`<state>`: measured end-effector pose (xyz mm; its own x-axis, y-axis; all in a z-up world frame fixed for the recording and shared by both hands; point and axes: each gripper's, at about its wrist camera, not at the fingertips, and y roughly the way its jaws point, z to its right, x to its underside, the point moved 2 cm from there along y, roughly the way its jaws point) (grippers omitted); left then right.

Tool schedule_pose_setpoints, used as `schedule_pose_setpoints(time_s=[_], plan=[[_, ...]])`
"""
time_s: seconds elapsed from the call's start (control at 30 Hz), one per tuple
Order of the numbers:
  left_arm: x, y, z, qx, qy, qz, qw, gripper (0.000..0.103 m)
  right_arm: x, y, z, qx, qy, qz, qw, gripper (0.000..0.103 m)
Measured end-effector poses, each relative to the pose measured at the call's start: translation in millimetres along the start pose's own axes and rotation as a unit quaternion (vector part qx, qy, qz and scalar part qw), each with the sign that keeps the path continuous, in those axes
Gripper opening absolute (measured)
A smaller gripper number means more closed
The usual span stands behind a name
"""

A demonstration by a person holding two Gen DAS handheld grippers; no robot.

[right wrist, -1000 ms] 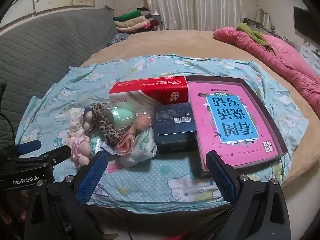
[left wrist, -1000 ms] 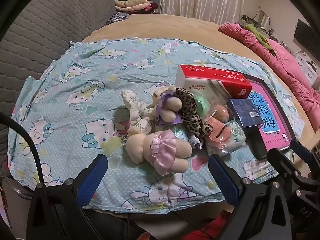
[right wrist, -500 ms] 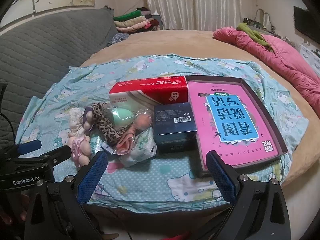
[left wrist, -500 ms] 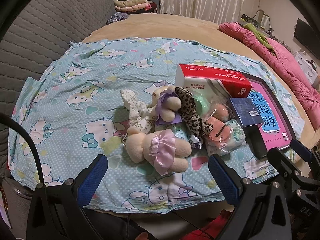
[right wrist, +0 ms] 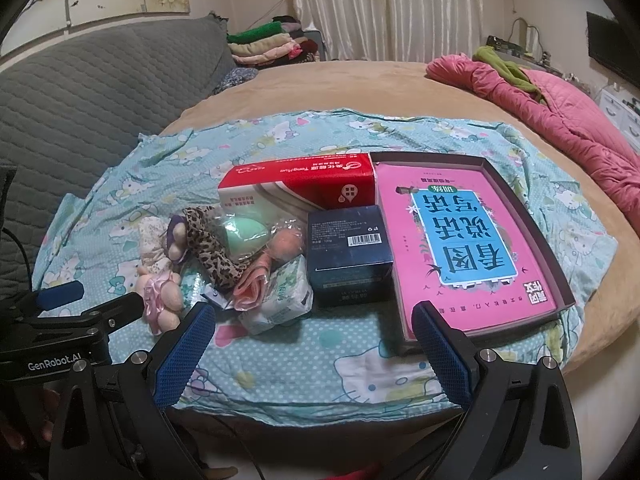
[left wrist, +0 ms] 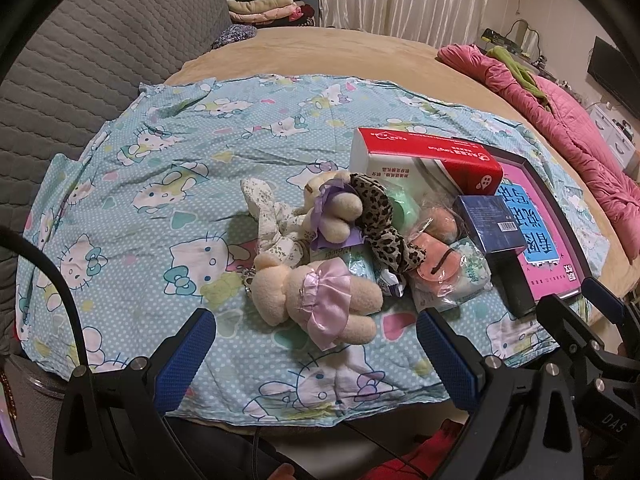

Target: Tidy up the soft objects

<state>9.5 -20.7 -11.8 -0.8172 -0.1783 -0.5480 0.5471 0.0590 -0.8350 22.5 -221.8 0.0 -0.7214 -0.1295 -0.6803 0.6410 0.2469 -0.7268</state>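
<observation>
A pile of soft things lies on a cartoon-cat sheet (left wrist: 168,168). Nearest in the left wrist view is a cream plush bear in a pink skirt (left wrist: 316,300), with a second bear in purple (left wrist: 336,212), a floral cloth doll (left wrist: 272,220) and a leopard-print scrunchie (left wrist: 384,224) behind it. Bagged green and peach sponges (right wrist: 260,236) and a tissue pack (right wrist: 284,300) lie beside them. My left gripper (left wrist: 316,360) hangs open just short of the skirted bear, nothing between its fingers. My right gripper (right wrist: 312,350) is open above the sheet's front edge, holding nothing.
A red and white box (right wrist: 304,188), a dark blue box (right wrist: 348,252) and a pink book in a dark tray (right wrist: 460,240) sit right of the pile. A pink quilt (right wrist: 560,108) lies far right, a grey headboard (right wrist: 88,96) left, folded clothes (right wrist: 272,44) behind.
</observation>
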Motion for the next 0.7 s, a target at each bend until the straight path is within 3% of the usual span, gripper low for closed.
schedule_pose_setpoints(time_s=[0.7], plan=[[1.6,5.3,-3.1,0.005,-0.006,-0.01,0.9999,0.101,0.6,-0.1,0.2,-0.001,0.001,0.0,1.0,0.098]])
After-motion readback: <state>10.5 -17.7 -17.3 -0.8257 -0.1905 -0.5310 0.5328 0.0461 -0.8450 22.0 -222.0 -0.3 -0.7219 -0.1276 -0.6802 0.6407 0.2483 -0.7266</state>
